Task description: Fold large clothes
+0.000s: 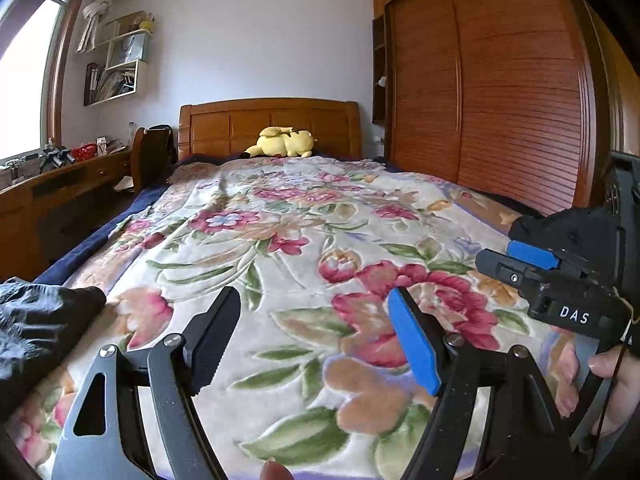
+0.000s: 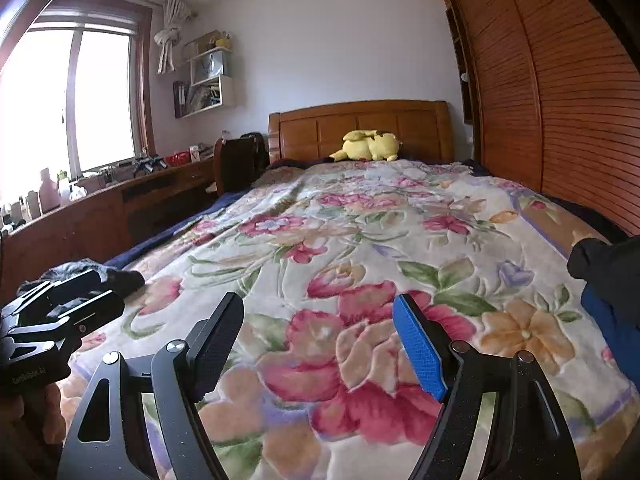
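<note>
Folding not begun. Left gripper (image 1: 316, 340) and right gripper (image 2: 320, 344) — both spread, empty — hover above the bed's (image 1: 280, 240) foot edge. Dark garment (image 1: 36, 320) lies bunched at the bed's left edge — unfolded, ungrasped.

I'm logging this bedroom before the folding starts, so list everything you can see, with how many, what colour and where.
floral blanket: one, cream with pink and green flowers, spread over the bed.
dark garment: one, black, bunched at the bed's near left edge.
second dark garment: one, black over blue, at the bed's right edge.
plush toy: one, yellow, against the headboard.
headboard: one, brown wood, far end of the bed.
wardrobe: one, brown slatted doors, right of the bed.
desk: one, brown, cluttered, under the window.
wall shelf: one, white, beside the window.
left gripper: one, black with a blue pad, open, empty.
right gripper: one, same colours, open, empty.
</note>
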The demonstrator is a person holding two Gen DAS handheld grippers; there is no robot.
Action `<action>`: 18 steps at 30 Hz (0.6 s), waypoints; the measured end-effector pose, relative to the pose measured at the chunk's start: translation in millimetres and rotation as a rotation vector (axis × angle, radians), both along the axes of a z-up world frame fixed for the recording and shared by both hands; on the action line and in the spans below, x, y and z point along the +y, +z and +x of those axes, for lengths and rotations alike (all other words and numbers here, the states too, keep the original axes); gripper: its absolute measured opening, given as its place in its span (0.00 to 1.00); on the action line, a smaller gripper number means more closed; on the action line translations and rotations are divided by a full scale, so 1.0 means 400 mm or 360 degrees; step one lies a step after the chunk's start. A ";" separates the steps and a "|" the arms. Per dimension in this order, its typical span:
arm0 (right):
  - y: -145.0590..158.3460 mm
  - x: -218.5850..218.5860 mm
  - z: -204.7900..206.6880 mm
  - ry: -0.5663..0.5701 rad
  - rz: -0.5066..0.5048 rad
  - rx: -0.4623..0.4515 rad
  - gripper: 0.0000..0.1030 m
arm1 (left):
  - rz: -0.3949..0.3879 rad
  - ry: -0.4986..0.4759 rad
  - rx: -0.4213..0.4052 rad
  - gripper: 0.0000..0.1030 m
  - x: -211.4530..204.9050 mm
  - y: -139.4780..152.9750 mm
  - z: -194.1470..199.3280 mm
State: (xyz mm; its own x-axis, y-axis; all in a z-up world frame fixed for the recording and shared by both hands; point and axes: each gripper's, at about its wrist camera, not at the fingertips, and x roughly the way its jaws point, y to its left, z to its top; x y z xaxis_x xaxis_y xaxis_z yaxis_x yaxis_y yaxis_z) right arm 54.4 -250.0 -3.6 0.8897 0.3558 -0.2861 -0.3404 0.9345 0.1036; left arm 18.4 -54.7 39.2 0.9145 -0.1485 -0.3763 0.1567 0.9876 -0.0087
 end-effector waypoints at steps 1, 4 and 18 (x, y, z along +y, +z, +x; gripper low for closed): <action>0.000 0.006 0.012 0.0010 -0.0009 0.0003 0.76 | 0.0011 0.0011 -0.0003 0.75 0.004 -0.001 0.001; 0.013 0.010 0.018 0.0018 -0.0037 0.0014 0.78 | 0.0009 -0.0001 0.0001 0.75 0.015 0.004 0.008; 0.117 0.079 0.084 0.0006 -0.0047 -0.0090 0.87 | 0.0022 0.0094 -0.0151 0.79 0.088 0.109 0.044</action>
